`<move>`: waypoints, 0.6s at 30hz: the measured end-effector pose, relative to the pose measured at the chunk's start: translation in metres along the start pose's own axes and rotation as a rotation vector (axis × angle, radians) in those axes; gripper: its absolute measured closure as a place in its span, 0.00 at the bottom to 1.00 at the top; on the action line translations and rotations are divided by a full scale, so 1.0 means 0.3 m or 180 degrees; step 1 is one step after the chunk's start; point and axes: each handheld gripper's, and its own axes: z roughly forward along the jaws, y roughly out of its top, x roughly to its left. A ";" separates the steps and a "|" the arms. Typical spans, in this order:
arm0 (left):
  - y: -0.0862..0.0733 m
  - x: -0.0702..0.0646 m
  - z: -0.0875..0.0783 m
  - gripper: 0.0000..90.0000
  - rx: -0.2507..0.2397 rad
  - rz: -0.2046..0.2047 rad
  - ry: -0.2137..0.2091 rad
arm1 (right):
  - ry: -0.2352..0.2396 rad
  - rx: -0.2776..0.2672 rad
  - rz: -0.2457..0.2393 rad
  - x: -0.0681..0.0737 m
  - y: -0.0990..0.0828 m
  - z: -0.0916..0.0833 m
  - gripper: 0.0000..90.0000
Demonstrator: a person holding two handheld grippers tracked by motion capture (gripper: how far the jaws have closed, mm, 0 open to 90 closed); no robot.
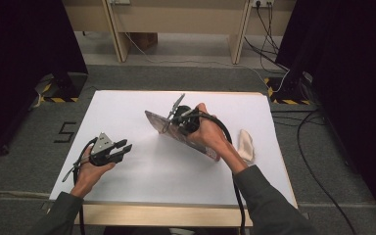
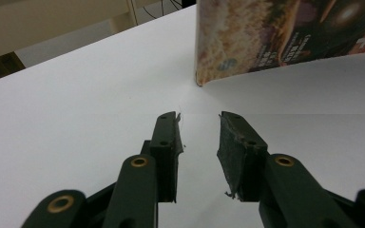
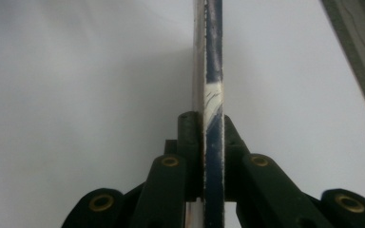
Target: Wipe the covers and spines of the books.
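A flat printed food packet (image 1: pixel 157 122) stands tilted on its edge above the middle of the white table (image 1: pixel 152 171). My right gripper (image 1: pixel 174 123) is shut on it. In the right gripper view the packet's thin edge (image 3: pixel 213 57) runs straight up from between the two pads of that gripper (image 3: pixel 208 116), which press on it from both sides. My left gripper (image 1: pixel 126 145) rests low at the table's left, pointing toward the packet. Its jaws (image 2: pixel 198 118) stand a little apart with nothing between them, and the packet's printed face (image 2: pixel 275 38) lies farther ahead.
A pale beige, cloth-like lump (image 1: pixel 245 144) lies on the table near its right edge, beside the right forearm. Black stands and cables sit on the floor around the table. Wooden furniture stands behind it.
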 end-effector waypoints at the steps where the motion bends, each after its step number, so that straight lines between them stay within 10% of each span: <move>1: 0.001 0.002 -0.001 0.75 0.0010 0.0009 -0.0004 | 0.0070 0.0017 -0.0022 0.015 -0.001 0.004 0.93; 18: -0.023 0.036 0.001 0.74 0.0135 -0.0083 0.0074 | 0.0561 0.0194 -0.0152 0.190 -0.019 0.145 0.93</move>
